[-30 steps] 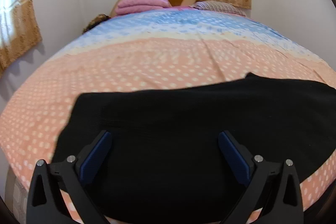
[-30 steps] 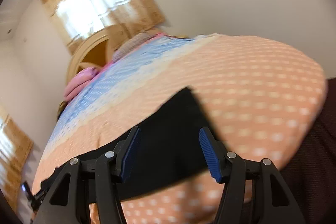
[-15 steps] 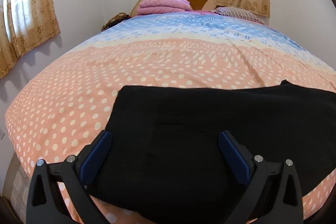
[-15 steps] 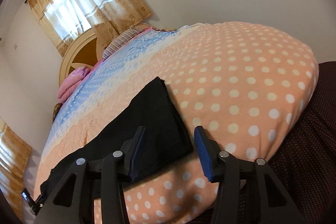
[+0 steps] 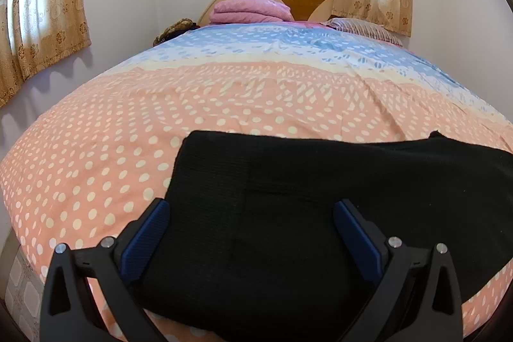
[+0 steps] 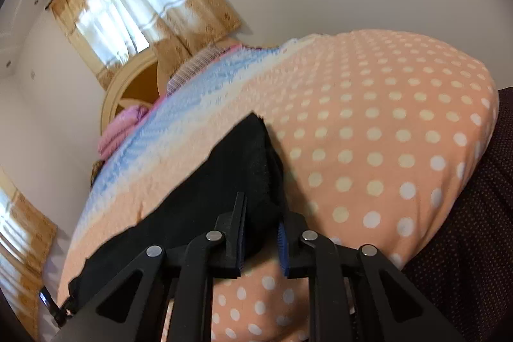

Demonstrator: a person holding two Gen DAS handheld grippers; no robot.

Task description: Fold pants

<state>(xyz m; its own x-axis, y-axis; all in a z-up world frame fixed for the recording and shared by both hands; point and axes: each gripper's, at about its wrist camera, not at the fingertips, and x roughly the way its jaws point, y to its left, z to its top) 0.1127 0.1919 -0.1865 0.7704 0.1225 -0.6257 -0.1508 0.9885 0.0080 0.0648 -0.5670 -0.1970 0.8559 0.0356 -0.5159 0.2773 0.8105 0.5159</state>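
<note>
Two grippers, one garment: both work on the same black pants (image 5: 320, 213), spread flat near the front edge of the bed (image 5: 224, 92).
Bed: polka-dot cover, pillows and headboard at the far end; the pants lie across it, not along it.
Pants, long axis: it runs side to side in the left wrist view, from a squared end at the left to a point that leaves the picture at the right.
Left gripper (image 5: 251, 241): fingers wide apart, hovering above the broad left part of the cloth and clamped on nothing; the near hem lies just below them.
Right gripper (image 6: 261, 234): at the opposite, narrow end, where the cloth tapers to a corner; its jaws are closing, with a bunched fold of black cloth between the blue pads, which seem to press on it.
Nearer hand: each is at its own end, so a fold would likely carry one end along that long axis toward the other.
</note>
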